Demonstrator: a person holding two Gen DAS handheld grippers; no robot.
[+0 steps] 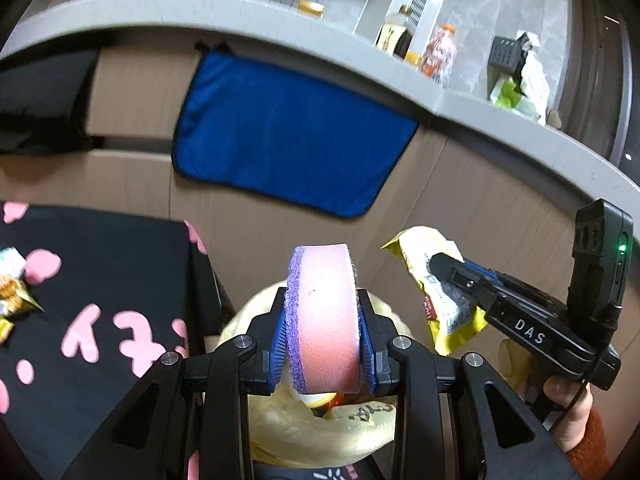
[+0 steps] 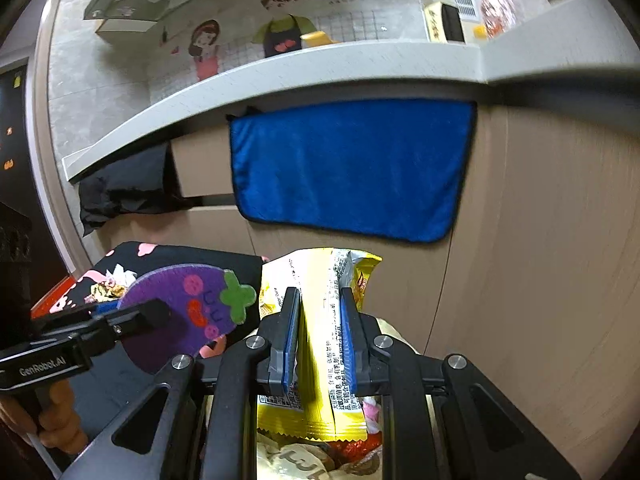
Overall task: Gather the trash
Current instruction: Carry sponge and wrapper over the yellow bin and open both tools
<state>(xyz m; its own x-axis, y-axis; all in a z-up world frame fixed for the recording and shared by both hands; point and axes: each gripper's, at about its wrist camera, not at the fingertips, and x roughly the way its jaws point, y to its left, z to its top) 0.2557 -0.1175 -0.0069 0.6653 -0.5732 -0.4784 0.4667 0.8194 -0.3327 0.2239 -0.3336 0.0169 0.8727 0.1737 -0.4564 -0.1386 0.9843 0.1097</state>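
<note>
My left gripper (image 1: 322, 304) is shut on a pink sponge (image 1: 322, 276) with purple scourer faces, held on edge between the blue pads. From the right wrist view the sponge (image 2: 188, 296) shows a purple cartoon face with a green leaf, gripped by the left gripper (image 2: 156, 314). My right gripper (image 2: 320, 300) is shut on a yellow snack wrapper (image 2: 316, 276) that stands up between its pads. In the left wrist view the right gripper (image 1: 440, 268) and its wrapper (image 1: 416, 248) hang just right of the sponge. Both are above a pale yellow trash bag (image 1: 280, 428) holding wrappers.
A table under a black cloth with pink shapes (image 1: 100, 264) lies to the left, with crumpled wrappers (image 1: 12, 288) on it. Ahead stand wooden cabinet fronts with a blue towel (image 2: 352, 168) hanging under a grey counter (image 1: 200, 8). Bottles (image 1: 396, 36) stand on the counter.
</note>
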